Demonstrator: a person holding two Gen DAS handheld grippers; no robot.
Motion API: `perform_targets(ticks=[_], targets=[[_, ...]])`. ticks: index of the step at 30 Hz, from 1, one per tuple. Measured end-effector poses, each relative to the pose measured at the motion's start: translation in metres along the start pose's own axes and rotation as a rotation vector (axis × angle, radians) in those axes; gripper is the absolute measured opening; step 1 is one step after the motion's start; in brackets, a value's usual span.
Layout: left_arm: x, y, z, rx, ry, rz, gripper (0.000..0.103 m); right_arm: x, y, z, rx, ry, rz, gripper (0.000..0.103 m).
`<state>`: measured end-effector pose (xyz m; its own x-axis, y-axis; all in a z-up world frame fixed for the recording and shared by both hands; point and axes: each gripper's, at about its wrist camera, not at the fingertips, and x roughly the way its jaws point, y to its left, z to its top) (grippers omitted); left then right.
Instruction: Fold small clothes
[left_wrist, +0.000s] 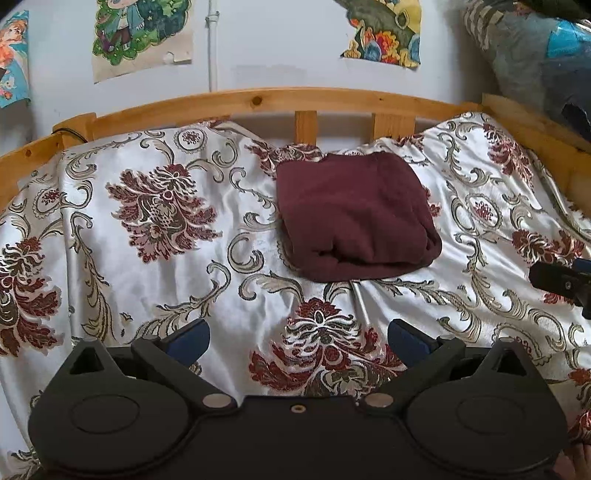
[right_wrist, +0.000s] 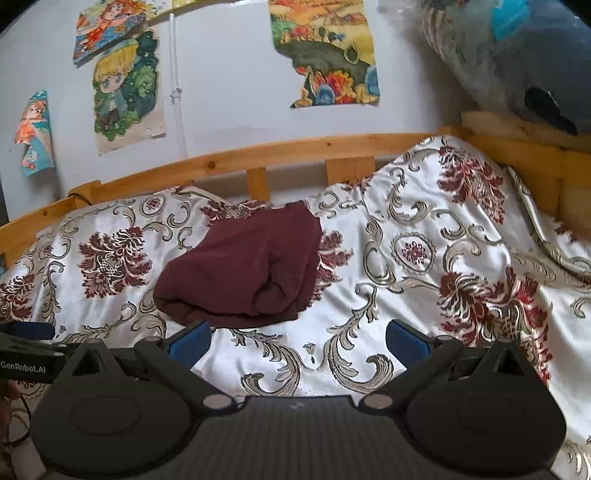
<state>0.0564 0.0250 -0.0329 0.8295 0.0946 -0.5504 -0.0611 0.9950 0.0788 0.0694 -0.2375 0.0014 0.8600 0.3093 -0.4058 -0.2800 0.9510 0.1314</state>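
Left wrist view
Your left gripper (left_wrist: 299, 341): jaws spread wide, nothing between the blue pads (left_wrist: 190, 338); only bedspread shows in the gap.
Maroon garment (left_wrist: 356, 216): folded into a thick, roughly square bundle, lying flat, beyond the gripper and a little right of its centre line, clear of both pads. Its rolled edge faces you; its far edge lies just short of the wooden headboard rail (left_wrist: 258, 99).
Bedspread (left_wrist: 155, 206): white satin with dark red flowers and grey scrolls, creased, under the garment on all sides.
Your right gripper (left_wrist: 561, 282): only a black tip shows, right of the garment and apart from it; you cannot tell its opening here.
Posters (left_wrist: 142, 35): cartoon pictures on the wall above the rail.

Right wrist view
Your right gripper (right_wrist: 299, 341): jaws wide, empty, blue pads (right_wrist: 406, 341) over bare bedspread (right_wrist: 413, 254).
Maroon garment (right_wrist: 245, 267): ahead and left of centre, its near edge just beyond the left pad; touching or not cannot be told.
Your left gripper (right_wrist: 26, 350): black body at the left edge, left of the garment, nearer you.
Wooden headboard rail (right_wrist: 295, 147): behind the garment.
Blue-grey bundle (right_wrist: 517, 55): above the rail's right end.
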Motion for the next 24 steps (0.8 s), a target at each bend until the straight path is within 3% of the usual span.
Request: perform_targets(ticks=[8, 24], targets=[[0.0071, -0.0006, -0.0024, 0.004, 0.029, -0.003, 0.102, 0.0063, 0.0008, -0.0017, -0.006, 0.028, 0.0, 0.103], [0.0031, 0.001, -0.0017, -0.01, 0.01, 0.006, 0.102, 0.0068, 0.0025, -0.001, -0.012, 0.043, -0.005, 0.103]])
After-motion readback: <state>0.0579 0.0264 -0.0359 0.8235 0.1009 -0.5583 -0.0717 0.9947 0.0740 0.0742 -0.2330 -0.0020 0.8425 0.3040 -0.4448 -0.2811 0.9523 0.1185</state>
